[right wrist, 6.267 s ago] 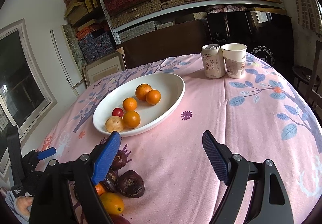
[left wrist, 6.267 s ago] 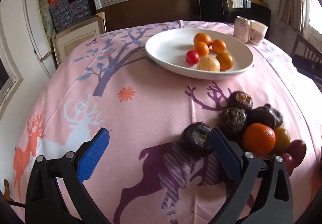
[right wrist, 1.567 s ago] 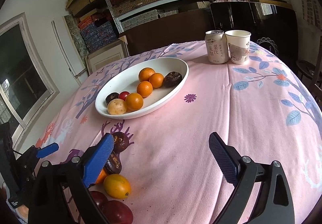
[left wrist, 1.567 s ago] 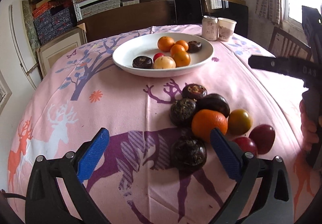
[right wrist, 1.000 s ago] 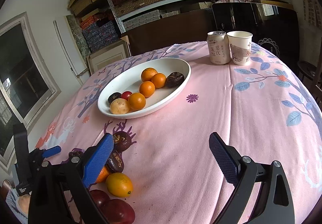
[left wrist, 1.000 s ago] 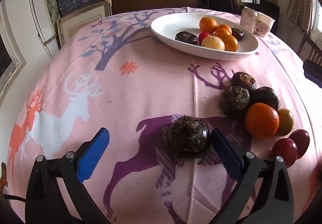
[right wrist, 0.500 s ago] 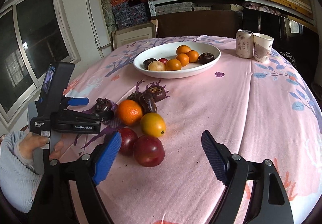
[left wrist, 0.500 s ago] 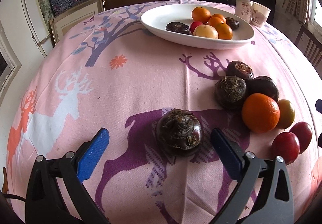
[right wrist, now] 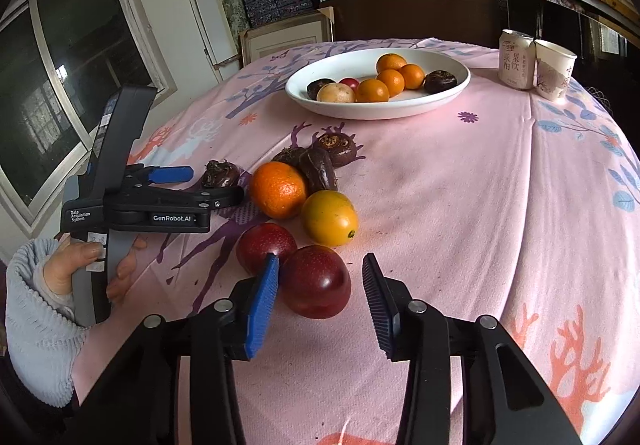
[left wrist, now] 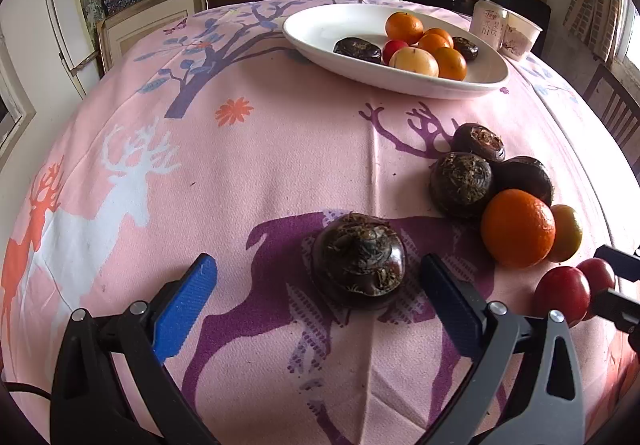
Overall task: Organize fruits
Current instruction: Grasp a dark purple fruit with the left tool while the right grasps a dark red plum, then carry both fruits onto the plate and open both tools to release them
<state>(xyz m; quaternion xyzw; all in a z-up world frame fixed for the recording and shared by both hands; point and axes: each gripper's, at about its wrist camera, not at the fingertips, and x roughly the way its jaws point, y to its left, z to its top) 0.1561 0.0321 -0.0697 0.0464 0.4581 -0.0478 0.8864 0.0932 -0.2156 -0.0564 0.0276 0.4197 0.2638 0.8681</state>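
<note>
Fruits still loose on the pink tablecloth (right wrist: 500, 205) include a dark red one (right wrist: 316, 281) lying between the right gripper (right wrist: 316, 295) jaws, which have just been closing (not visibly pressing yet), while the left gripper (left wrist: 316, 295) gapes around a brown one (left wrist: 359, 261).

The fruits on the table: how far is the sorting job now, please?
Done: seven pieces lie in the white plate. In hand: the right gripper has just been closing around the near red fruit, with a gap still visible at one pad. The left gripper stands open around a lone water chestnut. Left: the large orange, a yellow fruit, another red fruit and three more chestnuts on the cloth.
</note>
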